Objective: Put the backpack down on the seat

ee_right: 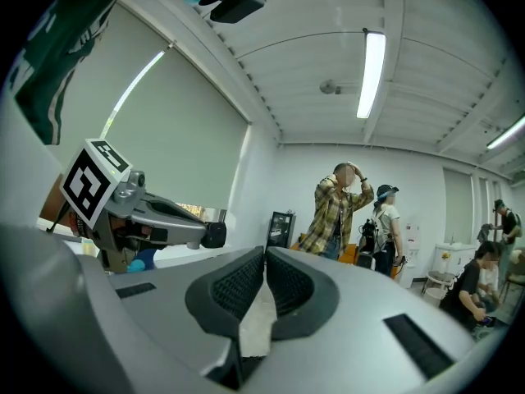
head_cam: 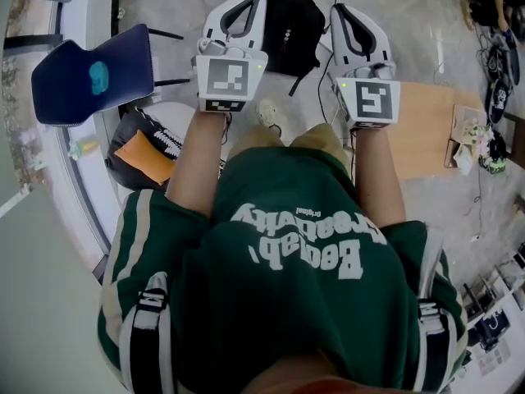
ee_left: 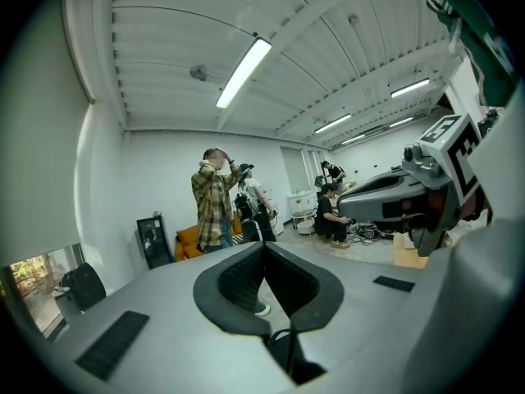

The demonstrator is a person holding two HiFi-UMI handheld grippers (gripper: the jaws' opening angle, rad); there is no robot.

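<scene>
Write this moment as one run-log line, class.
left hand-held gripper: shut | right hand-held gripper: shut | backpack: ahead between them, not on blue chair

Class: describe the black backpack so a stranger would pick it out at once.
Start at the blue chair on the left of the head view. Right of it, on the pale floor ahead of the person, lies the black backpack. Unlike the bag below the chair, it has no orange panel.
</scene>
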